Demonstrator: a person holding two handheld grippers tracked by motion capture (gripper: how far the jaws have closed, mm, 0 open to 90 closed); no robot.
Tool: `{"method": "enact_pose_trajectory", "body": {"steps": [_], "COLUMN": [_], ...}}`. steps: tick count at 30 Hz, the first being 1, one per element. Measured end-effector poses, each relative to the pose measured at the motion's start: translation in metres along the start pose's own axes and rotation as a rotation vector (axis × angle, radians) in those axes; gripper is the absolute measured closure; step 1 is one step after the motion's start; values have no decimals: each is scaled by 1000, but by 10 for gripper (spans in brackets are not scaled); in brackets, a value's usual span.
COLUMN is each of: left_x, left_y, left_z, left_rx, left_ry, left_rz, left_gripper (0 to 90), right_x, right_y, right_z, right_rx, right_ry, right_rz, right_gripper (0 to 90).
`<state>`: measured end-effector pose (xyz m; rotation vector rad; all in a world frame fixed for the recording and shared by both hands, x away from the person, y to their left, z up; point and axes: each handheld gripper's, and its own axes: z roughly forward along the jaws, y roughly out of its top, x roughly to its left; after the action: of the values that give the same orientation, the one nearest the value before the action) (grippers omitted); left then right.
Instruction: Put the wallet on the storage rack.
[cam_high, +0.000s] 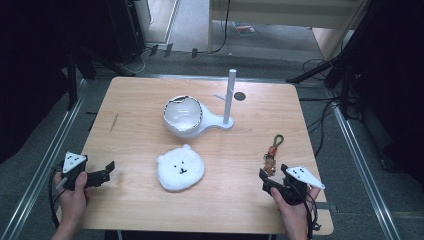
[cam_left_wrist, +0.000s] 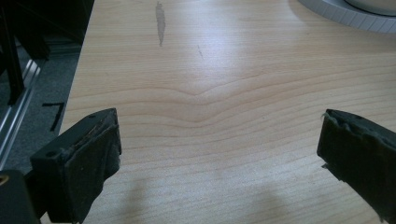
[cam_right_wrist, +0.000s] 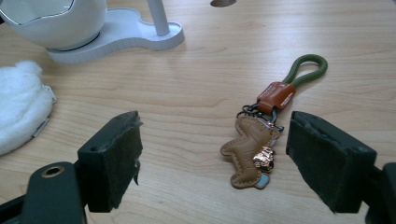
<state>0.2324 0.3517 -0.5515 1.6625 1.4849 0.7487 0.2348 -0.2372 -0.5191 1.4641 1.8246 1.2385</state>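
A keychain (cam_high: 272, 155) with a brown leather charm (cam_right_wrist: 250, 151), an orange tab and a green loop (cam_right_wrist: 308, 69) lies on the wooden table (cam_high: 140, 100) at the right. My right gripper (cam_high: 274, 176) stands open just short of it, with the charm lying between the jaws' line of sight (cam_right_wrist: 212, 161). A white plush bear face (cam_high: 180, 167) lies near the table's middle front. Behind it stands a white eggshell-shaped bowl (cam_high: 182, 114) on a white stand with an upright post (cam_high: 230, 95). My left gripper (cam_high: 106, 172) is open over bare wood (cam_left_wrist: 219, 156) at the front left.
A small dark round mark (cam_high: 240, 96) sits beside the post. A dark streak (cam_left_wrist: 160, 21) marks the wood at the left. Metal rails (cam_high: 45, 165) and cables run along the floor around the table.
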Motion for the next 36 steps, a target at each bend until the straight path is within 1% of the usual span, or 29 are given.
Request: {"method": "enact_pose_trajectory", "body": {"steps": [17, 18, 21, 26, 27, 28, 29, 32, 33, 34, 35, 36], "left_x": [0, 0, 0, 0, 0, 0, 0, 0, 0, 0, 0, 0], "left_y": [0, 0, 0, 0, 0, 0, 0, 0, 0, 0, 0, 0], "left_z": [0, 0, 0, 0, 0, 0, 0, 0, 0, 0, 0, 0], "left_rx": [2, 1, 0, 1, 1, 0, 0, -1, 2, 1, 0, 1], "left_ry": [1, 1, 1, 2, 1, 1, 1, 1, -1, 0, 1, 1], "left_rz": [2, 2, 2, 2, 2, 2, 3, 1, 1, 1, 2, 2], "left_gripper": [4, 4, 4, 4, 4, 4, 4, 4, 4, 4, 4, 4], "right_x": [17, 20, 24, 31, 35, 35, 39, 42, 44, 47, 47, 51], "right_y": [0, 0, 0, 0, 0, 0, 0, 1, 1, 2, 2, 4], "right_z": [11, 13, 15, 19, 22, 22, 25, 28, 29, 31, 31, 33], "right_rx": [25, 32, 39, 49, 56, 56, 65, 74, 78, 85, 85, 88], "right_ry": [33, 36, 45, 57, 64, 64, 71, 74, 76, 75, 75, 88], "right_rz": [-21, -23, -29, -19, -23, -23, -32, -34, -33, -41, -41, -46], "right_gripper": [187, 188, 190, 190, 190, 190, 190, 194, 196, 235, 235, 251]}}
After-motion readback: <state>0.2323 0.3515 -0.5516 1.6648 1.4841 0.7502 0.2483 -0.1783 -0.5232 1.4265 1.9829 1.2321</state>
